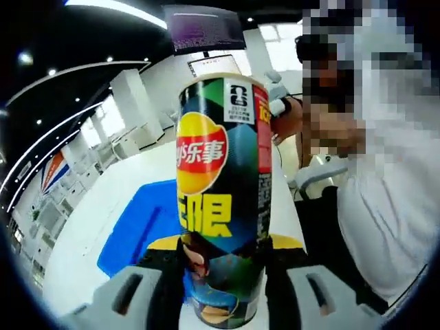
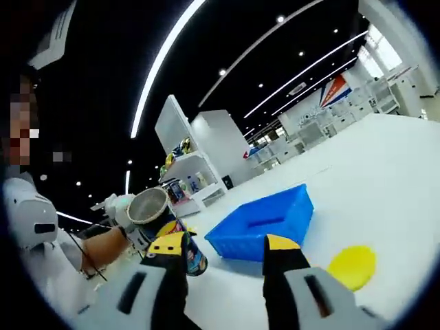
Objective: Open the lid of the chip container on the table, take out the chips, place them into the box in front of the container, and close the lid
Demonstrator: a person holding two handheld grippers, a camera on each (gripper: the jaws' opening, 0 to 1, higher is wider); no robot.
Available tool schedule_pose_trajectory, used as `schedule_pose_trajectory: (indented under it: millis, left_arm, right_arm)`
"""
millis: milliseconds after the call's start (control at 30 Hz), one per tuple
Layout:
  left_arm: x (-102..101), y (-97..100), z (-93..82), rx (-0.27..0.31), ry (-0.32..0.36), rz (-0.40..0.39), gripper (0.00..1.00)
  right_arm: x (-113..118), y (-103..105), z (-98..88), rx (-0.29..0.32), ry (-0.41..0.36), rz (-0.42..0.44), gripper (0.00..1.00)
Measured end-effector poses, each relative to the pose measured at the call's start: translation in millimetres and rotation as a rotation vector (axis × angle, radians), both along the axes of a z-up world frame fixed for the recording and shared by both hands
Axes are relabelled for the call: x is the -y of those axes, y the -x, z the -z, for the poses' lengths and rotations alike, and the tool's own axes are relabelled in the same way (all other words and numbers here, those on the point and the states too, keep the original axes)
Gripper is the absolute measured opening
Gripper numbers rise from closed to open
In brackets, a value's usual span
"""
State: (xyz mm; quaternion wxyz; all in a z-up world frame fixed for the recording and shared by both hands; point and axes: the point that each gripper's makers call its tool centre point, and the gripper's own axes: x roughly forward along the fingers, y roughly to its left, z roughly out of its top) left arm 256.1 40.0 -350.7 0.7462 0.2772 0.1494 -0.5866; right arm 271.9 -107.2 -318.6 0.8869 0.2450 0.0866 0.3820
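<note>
Lay's chip can (image 1: 221, 199), lid off, is clamped by left gripper (image 1: 221, 275) at frame centre; right gripper (image 2: 223, 258) is held open; chips could be spilled if tilted beside the blue box (image 2: 265, 221).

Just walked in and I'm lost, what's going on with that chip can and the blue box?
A person is working with two handheld grippers. The left gripper is shut on the chip can, holding it upright above the white table. The can's top looks open, and the yellow lid lies on the table near the blue box. The right gripper is open, holding nothing.

White table (image 2: 385, 179), blue box (image 2: 265, 223), yellow lid (image 2: 353, 266)
</note>
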Motion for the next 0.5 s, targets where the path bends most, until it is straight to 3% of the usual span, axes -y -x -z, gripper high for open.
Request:
schedule_pose_trajectory:
  millis: [67,233,300,500]
  left_arm:
    - [-3,0.2,2.0,0.018,-0.024,-0.001,0.46]
    - [-18,-0.9,11.0,-0.006,-0.152,0.000,0.46]
    - [-25,0.0,16.1,-0.016,-0.219,0.009,0.46]
    - [-31,4.8,25.1,-0.067,-0.302,0.049,0.47]
  right_arm:
    - [-1,-1,-0.3,-0.003,-0.003,0.000,0.41]
    - [-1,0,-1.9,-0.003,-0.016,-0.004,0.42]
    - [-5,2,-9.1,-0.038,-0.093,-0.010,0.42]
    - [-30,16,-6.0,-0.047,-0.064,-0.083,0.37]
